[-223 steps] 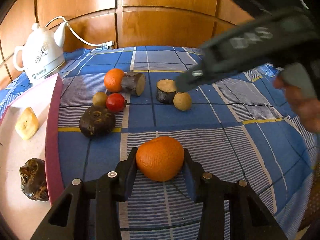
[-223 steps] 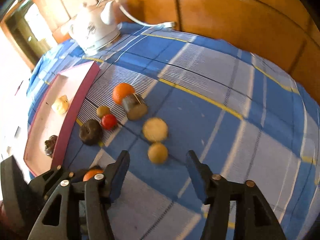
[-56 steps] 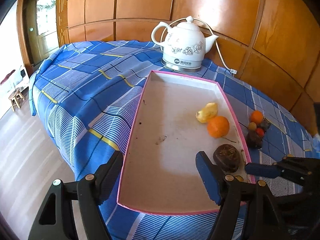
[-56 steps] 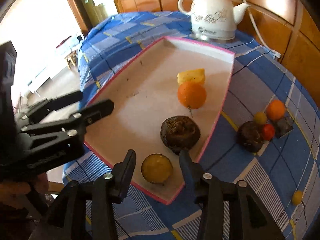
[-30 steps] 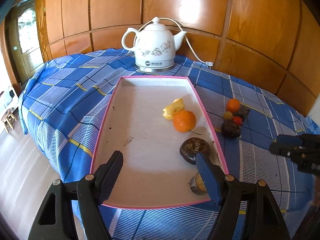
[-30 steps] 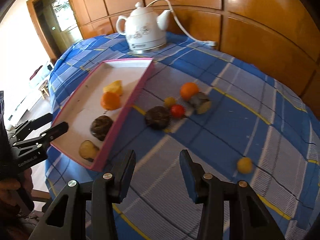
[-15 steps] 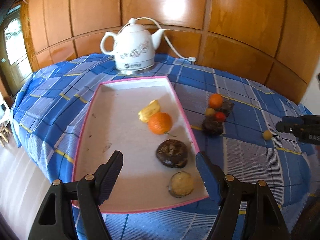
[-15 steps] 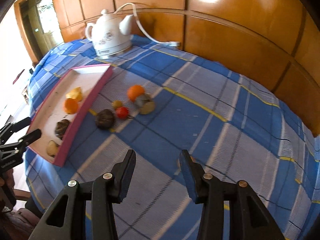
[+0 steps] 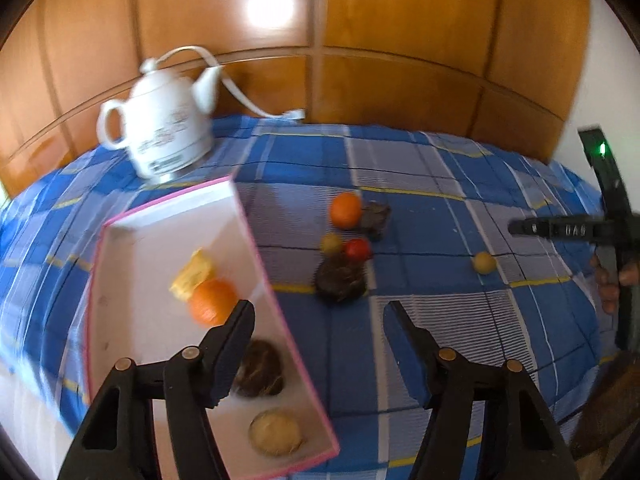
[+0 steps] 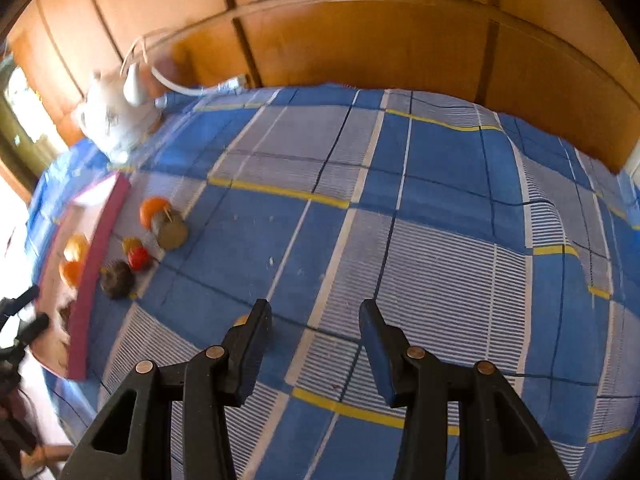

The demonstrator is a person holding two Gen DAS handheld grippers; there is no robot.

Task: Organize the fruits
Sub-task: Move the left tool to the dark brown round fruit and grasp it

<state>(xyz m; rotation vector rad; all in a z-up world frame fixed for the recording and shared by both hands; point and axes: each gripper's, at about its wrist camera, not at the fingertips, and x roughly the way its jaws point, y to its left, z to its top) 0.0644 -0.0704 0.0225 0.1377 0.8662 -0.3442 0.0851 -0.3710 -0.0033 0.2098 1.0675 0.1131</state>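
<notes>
A pink-rimmed white tray (image 9: 256,248) holds an orange (image 9: 212,307), a yellow fruit piece (image 9: 194,274), a dark brown fruit (image 9: 262,374) and a tan round cut piece (image 9: 275,431). On the blue checked cloth lie another orange (image 9: 345,210), a dark cut piece (image 9: 375,216), a small yellow-green fruit (image 9: 331,243), a red tomato (image 9: 358,250), a dark round fruit (image 9: 340,280) and a small yellow ball (image 9: 484,263). My left gripper (image 9: 318,320) is open and empty above the tray's right rim. My right gripper (image 10: 316,320) is open and empty; the yellow ball (image 10: 241,320) peeks out behind its left finger.
A white electric kettle (image 9: 164,140) with its cord stands at the back by the wood-panelled wall. In the right wrist view the tray (image 10: 100,240) and the fruit cluster (image 10: 138,256) lie far left. The right gripper's body (image 9: 568,230) shows at the left wrist view's right edge.
Both views have swung to the right. The tray has slid to the left in the left wrist view. The right gripper has come down closer to the cloth beside the yellow ball. Both jaws stay open.
</notes>
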